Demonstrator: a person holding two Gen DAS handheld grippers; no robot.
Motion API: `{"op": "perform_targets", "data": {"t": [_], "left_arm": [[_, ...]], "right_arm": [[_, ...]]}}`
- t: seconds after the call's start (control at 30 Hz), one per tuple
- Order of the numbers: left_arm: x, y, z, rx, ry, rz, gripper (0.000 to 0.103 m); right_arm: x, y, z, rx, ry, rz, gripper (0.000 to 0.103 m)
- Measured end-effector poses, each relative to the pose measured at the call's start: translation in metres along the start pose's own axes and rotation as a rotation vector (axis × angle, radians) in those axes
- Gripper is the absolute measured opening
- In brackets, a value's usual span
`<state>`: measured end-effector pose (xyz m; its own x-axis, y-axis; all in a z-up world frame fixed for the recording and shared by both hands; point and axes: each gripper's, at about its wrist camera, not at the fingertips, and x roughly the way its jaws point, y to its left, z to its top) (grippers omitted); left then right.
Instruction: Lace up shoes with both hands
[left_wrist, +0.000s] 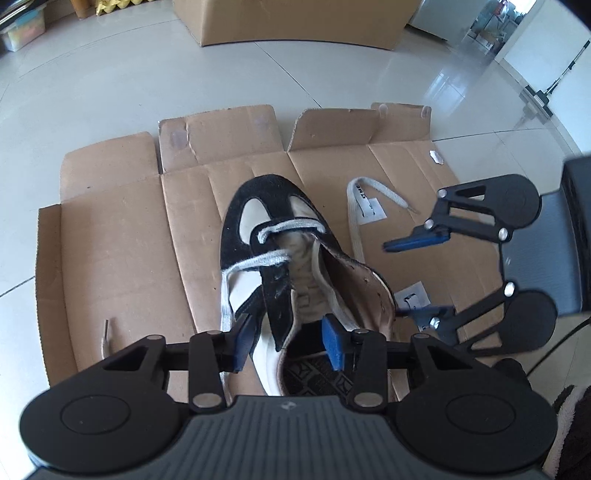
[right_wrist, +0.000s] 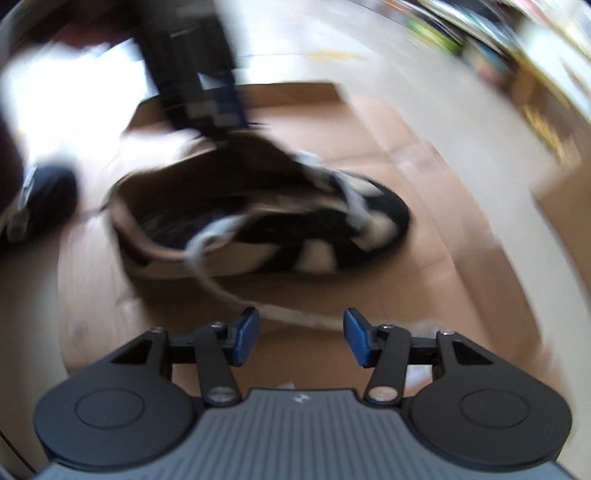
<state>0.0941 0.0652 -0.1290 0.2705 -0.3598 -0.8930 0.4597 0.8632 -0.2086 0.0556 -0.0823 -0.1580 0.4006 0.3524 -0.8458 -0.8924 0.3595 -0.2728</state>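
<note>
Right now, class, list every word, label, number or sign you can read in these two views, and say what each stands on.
No text reads in full.
White shoelace: dark printed letters, too small to read.
White stickers on the cardboard: dark marks, too small to read.
Right wrist view: motion-blurred, nothing legible.
</note>
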Motion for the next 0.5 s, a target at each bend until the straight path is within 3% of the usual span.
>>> {"op": "perform_targets", "data": {"t": [0.07, 0.1, 0.13, 0.3, 0.5], "left_arm": [[0.002, 0.000, 0.000, -0.001, 0.004, 0.000, 0.042], [0.004, 0.001, 0.000, -0.005, 0.009, 0.001, 0.042], [0.005, 0.002, -0.001, -0.009, 0.014, 0.002, 0.042], [0.003, 0.005, -0.002, -0.029, 0.012, 0.002, 0.042], [-0.008, 0.010, 0.002, -0.043, -0.010, 0.008, 0.042]], "right_arm": [[0.004, 0.007, 0.001, -0.057, 0.003, 0.030, 0.039], [0.005, 0.007, 0.002, -0.049, 0.010, 0.045, 0.016], [0.004, 0.004, 0.003, -0.016, 0.016, 0.066, 0.002], [-0.016, -0.016, 0.005, 0.158, -0.016, 0.164, 0.001], [-0.071, -0.061, 0.010, 0.446, -0.185, 0.172, 0.001]]}}
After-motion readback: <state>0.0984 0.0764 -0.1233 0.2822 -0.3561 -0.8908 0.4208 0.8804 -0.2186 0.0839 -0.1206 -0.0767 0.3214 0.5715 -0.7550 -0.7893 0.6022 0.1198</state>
